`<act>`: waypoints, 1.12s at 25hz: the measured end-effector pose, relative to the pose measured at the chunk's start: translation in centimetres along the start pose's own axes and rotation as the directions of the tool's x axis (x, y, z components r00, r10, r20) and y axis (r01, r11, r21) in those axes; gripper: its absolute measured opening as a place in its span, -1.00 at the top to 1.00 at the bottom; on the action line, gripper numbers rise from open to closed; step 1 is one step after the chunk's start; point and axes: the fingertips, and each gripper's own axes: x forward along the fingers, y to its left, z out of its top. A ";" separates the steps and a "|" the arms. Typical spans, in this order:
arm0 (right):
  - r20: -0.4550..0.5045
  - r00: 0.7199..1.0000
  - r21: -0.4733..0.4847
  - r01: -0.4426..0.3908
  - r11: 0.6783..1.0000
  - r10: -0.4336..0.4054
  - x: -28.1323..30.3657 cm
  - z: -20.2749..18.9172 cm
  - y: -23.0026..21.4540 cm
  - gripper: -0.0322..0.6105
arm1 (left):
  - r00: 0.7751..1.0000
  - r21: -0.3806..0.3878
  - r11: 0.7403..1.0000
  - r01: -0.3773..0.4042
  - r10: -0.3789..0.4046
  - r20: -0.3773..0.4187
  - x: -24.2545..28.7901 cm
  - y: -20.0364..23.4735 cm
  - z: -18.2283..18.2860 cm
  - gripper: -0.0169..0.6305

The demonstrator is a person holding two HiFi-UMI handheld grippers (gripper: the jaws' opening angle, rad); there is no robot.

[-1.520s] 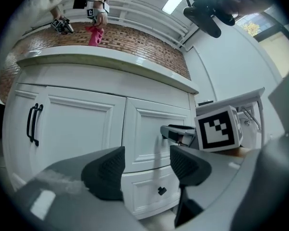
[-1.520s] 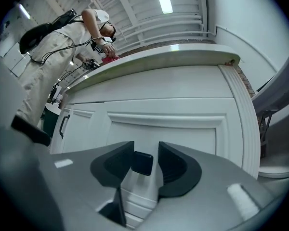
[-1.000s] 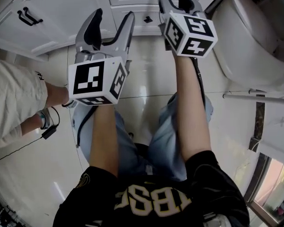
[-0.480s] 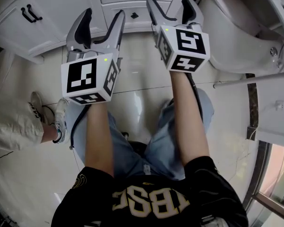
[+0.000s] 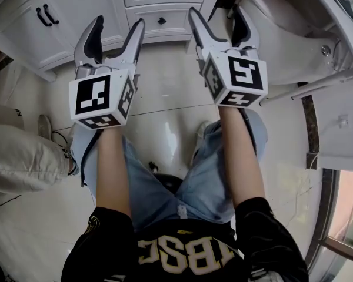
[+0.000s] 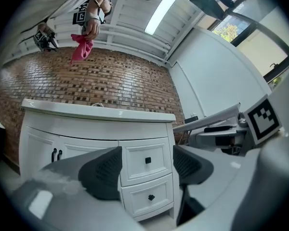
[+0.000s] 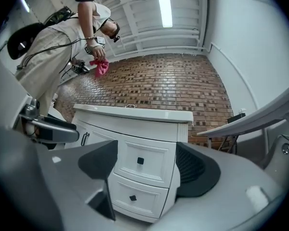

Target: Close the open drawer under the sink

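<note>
The white vanity (image 5: 76,16) under the sink has two drawers with black knobs. The upper drawer (image 6: 148,160) and the lower drawer (image 6: 151,196) both sit flush with the cabinet front, as the right gripper view also shows for the upper drawer (image 7: 140,161) and the lower drawer (image 7: 133,198). My left gripper (image 5: 119,25) is open and empty, some way short of the cabinet. My right gripper (image 5: 216,13) points at the drawers, and its jaws are opening with nothing between them. Neither gripper touches the cabinet.
A white toilet (image 5: 282,34) stands at the right with a white rail (image 5: 312,84) beside it. Another person (image 5: 17,157) stands at the left and holds a pink cloth (image 6: 82,47). Cabinet doors with black handles (image 5: 46,13) are left of the drawers. The floor is glossy tile (image 5: 165,128).
Both grippers have drawn back from the cabinet front. The right gripper's jaws have spread from nearly closed to wide. The bystander has shifted further left.
</note>
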 end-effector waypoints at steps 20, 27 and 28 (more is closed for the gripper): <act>-0.009 0.999 -0.020 0.034 0.999 -0.034 -0.9 -0.3 -1.0 -0.26 | 0.999 0.023 0.999 0.043 -0.043 -0.013 0.8 -1.4 -0.7 -0.09; -0.023 1.000 -0.027 0.016 1.000 -0.017 -0.4 -0.8 -0.3 -0.26 | 0.999 0.008 0.999 0.053 -0.053 -0.010 1.3 -2.0 -0.6 -0.09; -0.021 1.000 -0.029 0.014 0.999 -0.014 -0.3 -0.8 -0.2 -0.26 | 0.999 0.007 0.999 0.053 -0.053 -0.008 1.3 -2.0 -0.6 -0.09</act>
